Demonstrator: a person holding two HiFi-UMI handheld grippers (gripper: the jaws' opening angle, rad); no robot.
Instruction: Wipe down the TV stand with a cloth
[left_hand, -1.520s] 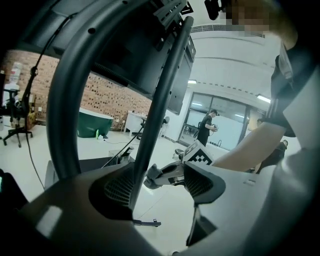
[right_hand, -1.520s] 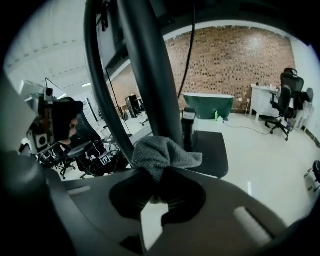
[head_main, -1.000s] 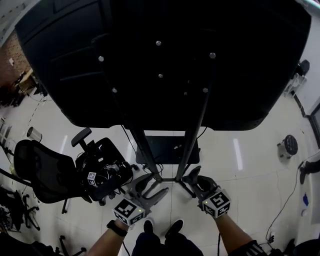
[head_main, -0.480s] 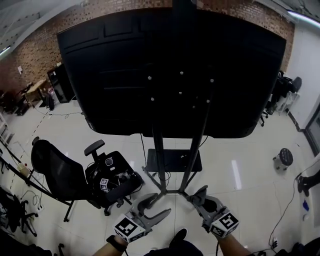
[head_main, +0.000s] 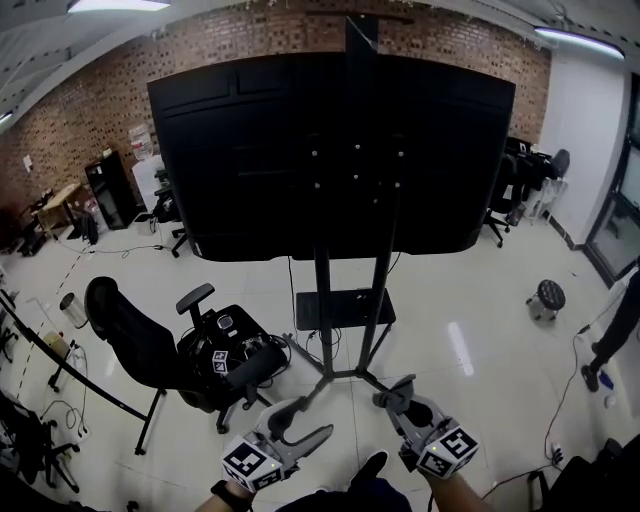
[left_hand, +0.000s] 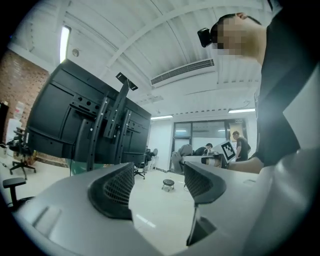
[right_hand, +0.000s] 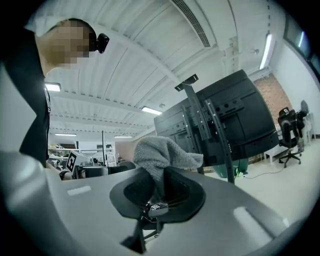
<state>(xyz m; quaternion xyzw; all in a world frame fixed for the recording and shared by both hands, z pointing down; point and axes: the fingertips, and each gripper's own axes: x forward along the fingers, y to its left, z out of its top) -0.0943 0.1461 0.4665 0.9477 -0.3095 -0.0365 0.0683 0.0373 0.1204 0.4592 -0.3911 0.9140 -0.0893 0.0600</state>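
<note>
Cloth (right_hand: 163, 152) pinched in right claw (right_hand: 160, 189) — left claw (left_hand: 159, 183) agape.

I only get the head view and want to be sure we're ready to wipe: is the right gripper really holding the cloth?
Observer: Yes. The right gripper has its jaws shut on a grey cloth, which bunches up above them.
Operator: And the left one?
Observer: The left gripper is open, with nothing between its jaws.
</note>
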